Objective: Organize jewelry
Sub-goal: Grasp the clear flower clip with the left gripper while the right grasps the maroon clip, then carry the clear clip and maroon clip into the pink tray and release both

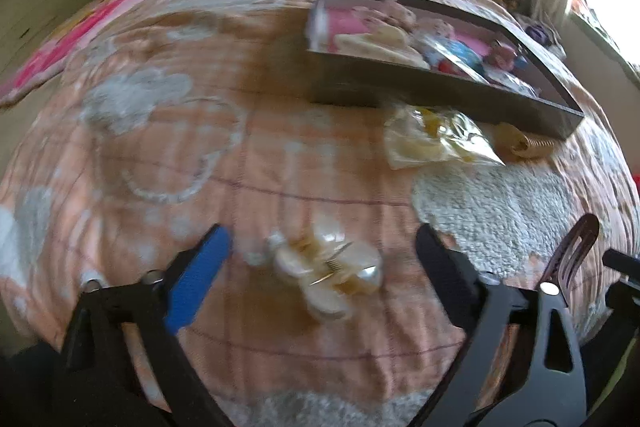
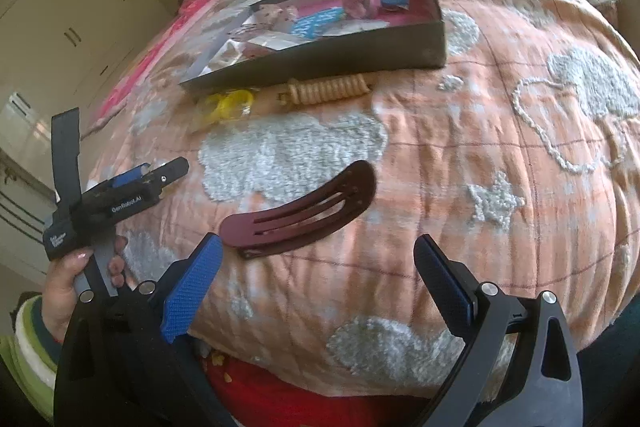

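We find task partly done: box (image 2: 340, 47) on bed (image 2: 500, 147) already holds several pieces. Four items remain out: pearl clip (image 1: 332, 275) between spread jaws of left gripper (image 1: 320, 259), untouched; maroon clip (image 2: 300, 215) just ahead of right gripper (image 2: 316, 267), jaws apart, empty; yellow bagged piece (image 2: 228, 105) and beige coil clip (image 2: 332, 89) beside box wall. We see open quilt around both clips; bed edge near right gripper.

Quilted bed (image 2: 500, 99) carries box (image 2: 320, 55), clips (three), yellow packet (image 2: 228, 105).
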Tool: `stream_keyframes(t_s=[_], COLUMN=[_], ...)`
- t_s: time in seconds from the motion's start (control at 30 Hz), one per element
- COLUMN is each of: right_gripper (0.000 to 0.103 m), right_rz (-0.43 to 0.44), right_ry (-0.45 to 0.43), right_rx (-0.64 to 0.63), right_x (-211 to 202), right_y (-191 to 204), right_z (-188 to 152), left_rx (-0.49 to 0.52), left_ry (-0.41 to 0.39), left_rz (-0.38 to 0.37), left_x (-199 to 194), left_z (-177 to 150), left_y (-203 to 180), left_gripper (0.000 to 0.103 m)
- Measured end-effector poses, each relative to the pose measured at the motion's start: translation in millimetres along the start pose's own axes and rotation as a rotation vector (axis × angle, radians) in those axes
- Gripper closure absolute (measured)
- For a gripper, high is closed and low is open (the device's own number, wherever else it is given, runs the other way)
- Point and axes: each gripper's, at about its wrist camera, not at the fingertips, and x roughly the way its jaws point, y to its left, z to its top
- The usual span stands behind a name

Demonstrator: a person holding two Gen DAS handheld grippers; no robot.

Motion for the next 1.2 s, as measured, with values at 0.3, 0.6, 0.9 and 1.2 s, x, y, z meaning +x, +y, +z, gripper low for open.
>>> stream_keyframes(t_s=[0.3, 0.6, 0.9, 1.2], right_gripper=[0.008, 0.067, 0.093, 0.096], right_rz=[0.000, -0.002, 0.050, -0.025], right_ry=[0.027, -0.027, -0.118, -0.233], right_rx=[-0.001, -0.012, -0.103, -0.179], right_x=[16, 30, 8, -33], right_y=[-6, -5, 16, 23], right_z=[7, 15, 30, 31], left_rx=[0.084, 0.093, 0.067, 0.072], left_ry=[-0.017, -0.034, -0.048, -0.078], left_rz=[-0.011, -0.047, -0.051, -0.068], left_x=[10, 7, -2, -24], left_z=[16, 17, 16, 16], left_y=[-18, -19, -10, -13], left_gripper=[0.082, 0.084, 0.084, 0.084])
